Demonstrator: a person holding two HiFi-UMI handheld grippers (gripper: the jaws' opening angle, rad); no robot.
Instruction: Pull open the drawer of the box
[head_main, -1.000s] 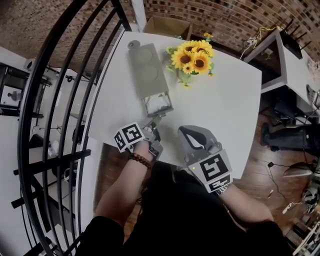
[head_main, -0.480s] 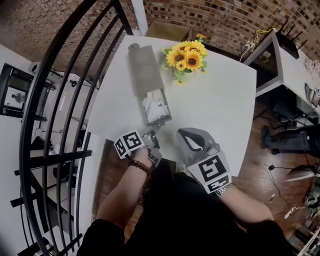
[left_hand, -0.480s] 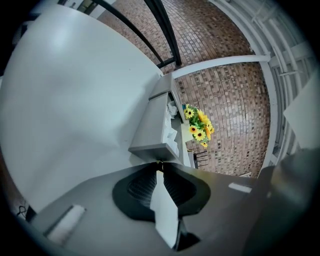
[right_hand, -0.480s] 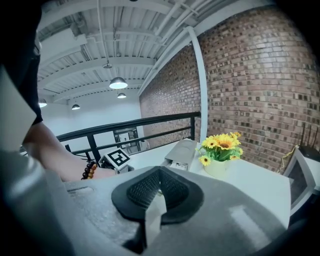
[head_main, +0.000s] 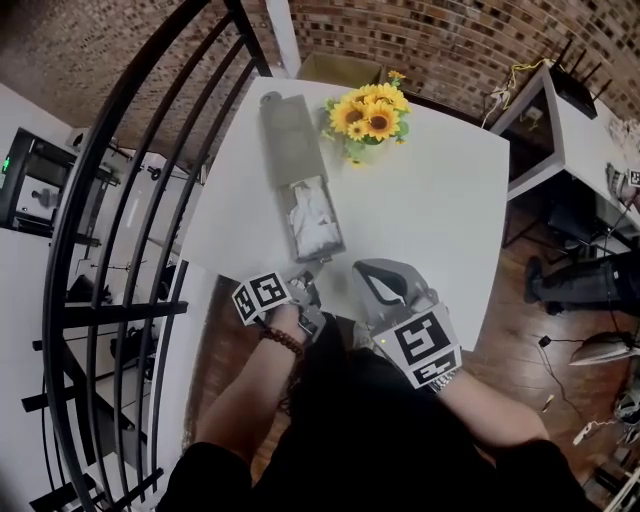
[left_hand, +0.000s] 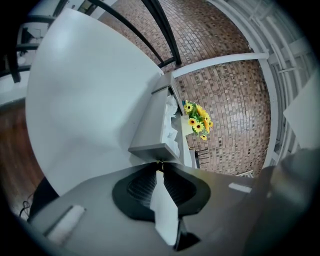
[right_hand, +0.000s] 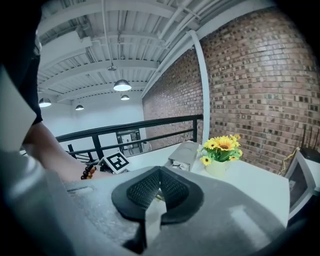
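Leftmost, a black metal railing (head_main: 120, 230) runs just past the left edge of the white desk (head_main: 440, 210). Along that edge lies the long grey rectangular box (head_main: 288, 140), its long axis running away from me toward the far-left corner. Its grey drawer (head_main: 318, 254) stands pulled out toward me, with crumpled white material (head_main: 310, 215) inside and its front close to the near edge. My left hand-held gripper (left_hand: 159, 165) has its jaws nearly together, the tips pinching a small pull (left_hand: 158, 161) on the drawer front. Just right of the box sits a pot of yellow sunflowers (head_main: 368, 110). My right hand-held gripper (right_hand: 159, 174) is at the near edge, jaws together on nothing. Bare desk stretches rightward.
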